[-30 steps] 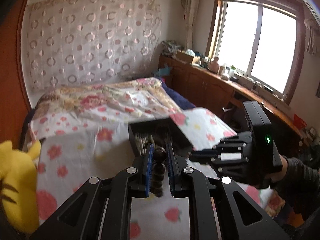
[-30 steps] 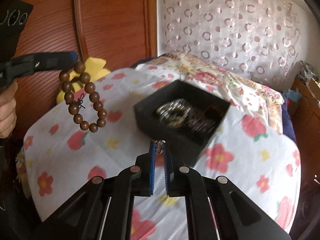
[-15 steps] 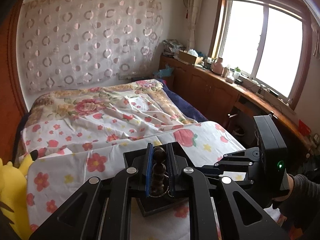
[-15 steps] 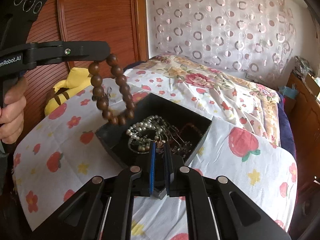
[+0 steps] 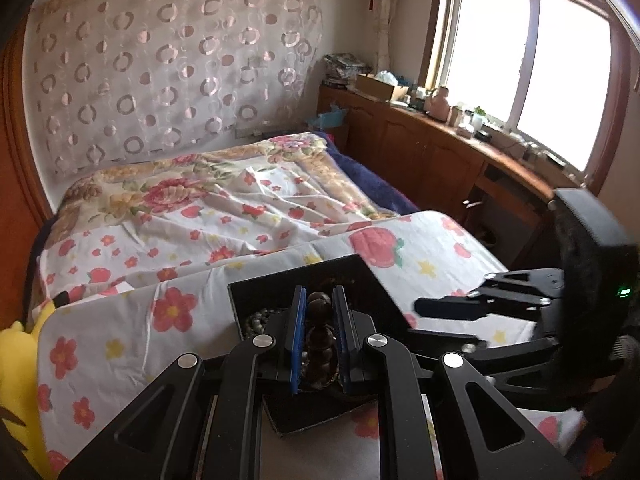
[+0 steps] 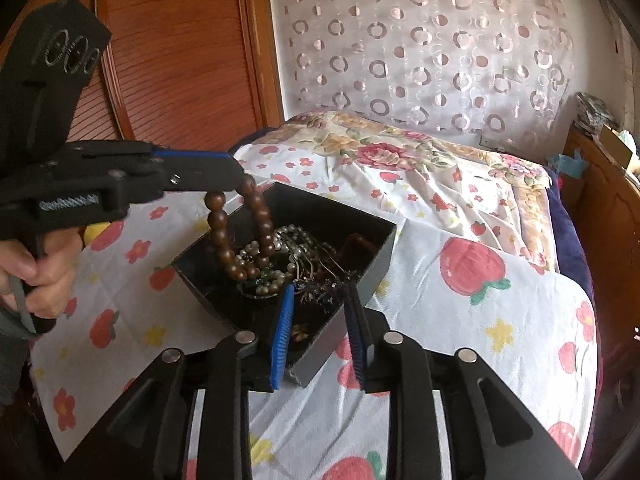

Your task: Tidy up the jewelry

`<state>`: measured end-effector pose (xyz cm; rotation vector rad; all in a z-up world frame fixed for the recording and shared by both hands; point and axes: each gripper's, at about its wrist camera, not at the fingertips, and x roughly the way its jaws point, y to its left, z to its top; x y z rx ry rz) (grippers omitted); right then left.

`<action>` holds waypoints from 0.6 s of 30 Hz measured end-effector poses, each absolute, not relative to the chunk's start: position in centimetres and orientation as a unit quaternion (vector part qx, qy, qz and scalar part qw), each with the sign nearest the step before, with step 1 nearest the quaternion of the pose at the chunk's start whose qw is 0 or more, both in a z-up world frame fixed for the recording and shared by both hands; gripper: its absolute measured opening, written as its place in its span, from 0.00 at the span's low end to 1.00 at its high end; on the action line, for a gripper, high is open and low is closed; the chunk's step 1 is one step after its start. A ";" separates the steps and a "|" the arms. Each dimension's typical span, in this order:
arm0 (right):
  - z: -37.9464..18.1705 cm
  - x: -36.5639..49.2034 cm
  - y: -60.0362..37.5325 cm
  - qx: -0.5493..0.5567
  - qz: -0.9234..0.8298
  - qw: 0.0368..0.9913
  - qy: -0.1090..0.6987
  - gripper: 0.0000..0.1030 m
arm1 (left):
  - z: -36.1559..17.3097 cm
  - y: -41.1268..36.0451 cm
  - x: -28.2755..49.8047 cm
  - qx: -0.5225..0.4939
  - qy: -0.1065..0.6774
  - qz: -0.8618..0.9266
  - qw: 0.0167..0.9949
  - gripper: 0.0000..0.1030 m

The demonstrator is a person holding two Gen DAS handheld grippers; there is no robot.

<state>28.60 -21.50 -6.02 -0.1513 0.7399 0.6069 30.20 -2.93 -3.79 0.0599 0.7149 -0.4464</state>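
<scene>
A black jewelry box (image 6: 376, 256) sits on a flowered cloth on the bed and holds a tangle of pearl and dark chains (image 6: 288, 256). My left gripper (image 6: 236, 178) is shut on a brown wooden bead bracelet (image 6: 224, 236), which hangs down into the box. In the left wrist view the bracelet (image 5: 318, 336) shows between the blue pads, above the box (image 5: 352, 276). My right gripper (image 6: 318, 296) is open and empty over the box's near corner. It also shows in the left wrist view (image 5: 424, 306) to the right of the box.
A yellow plush toy (image 5: 16, 352) lies at the bed's left edge. A wooden headboard (image 6: 180, 60) stands behind the box. Wooden cabinets (image 5: 440, 160) with clutter run under the window on the right.
My left gripper has carried the bead bracelet over the box and lowered it in. My right gripper has opened and let go of the small piece it held.
</scene>
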 end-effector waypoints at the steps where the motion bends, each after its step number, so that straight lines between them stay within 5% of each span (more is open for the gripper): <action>1: -6.0 28.4 -21.6 -0.071 0.291 0.886 0.355 0.31 | -4.1 -3.2 30.2 0.039 0.348 -0.204 0.914 0.12; 3: -5.7 28.0 -21.9 -0.066 0.285 0.889 0.353 0.33 | -4.3 -3.2 30.0 0.045 0.349 -0.190 0.917 0.18; 5: -5.5 27.5 -22.2 -0.059 0.279 0.893 0.349 0.37 | -4.4 -3.1 29.5 0.044 0.345 -0.179 0.920 0.56; 6: -5.3 27.1 -22.5 -0.055 0.275 0.895 0.347 0.39 | -4.3 -3.0 29.1 0.044 0.340 -0.173 0.924 0.62; 10: -4.5 25.1 -23.6 -0.043 0.260 0.906 0.332 0.43 | -4.1 -3.1 26.7 0.050 0.330 -0.152 0.930 0.79; 18: -2.0 18.8 -26.4 -0.011 0.211 0.937 0.278 0.81 | -2.4 -2.2 19.6 0.034 0.289 -0.100 0.951 0.93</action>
